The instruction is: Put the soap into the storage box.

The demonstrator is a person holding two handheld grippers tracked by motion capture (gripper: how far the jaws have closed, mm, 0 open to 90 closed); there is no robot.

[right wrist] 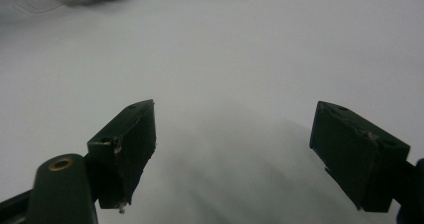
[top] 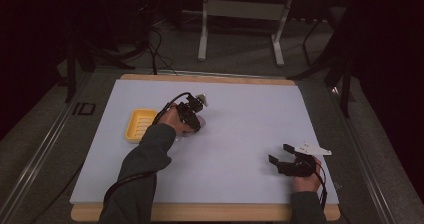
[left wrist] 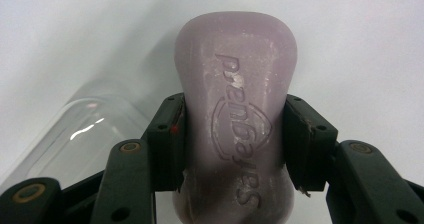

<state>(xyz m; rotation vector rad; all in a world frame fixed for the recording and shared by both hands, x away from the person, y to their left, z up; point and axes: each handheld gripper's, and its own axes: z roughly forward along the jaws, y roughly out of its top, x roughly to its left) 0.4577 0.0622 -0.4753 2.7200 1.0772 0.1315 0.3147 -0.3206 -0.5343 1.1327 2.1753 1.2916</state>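
High view looks forward and down over the whole white tabletop; both gripper views skim that same surface close up, along their jaws.

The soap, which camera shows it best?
The left gripper view: the pink soap sits big and close between the left tongs, letters readable. In the high view it is a small pinkish bit under that hand. The right gripper view looks at bare table.
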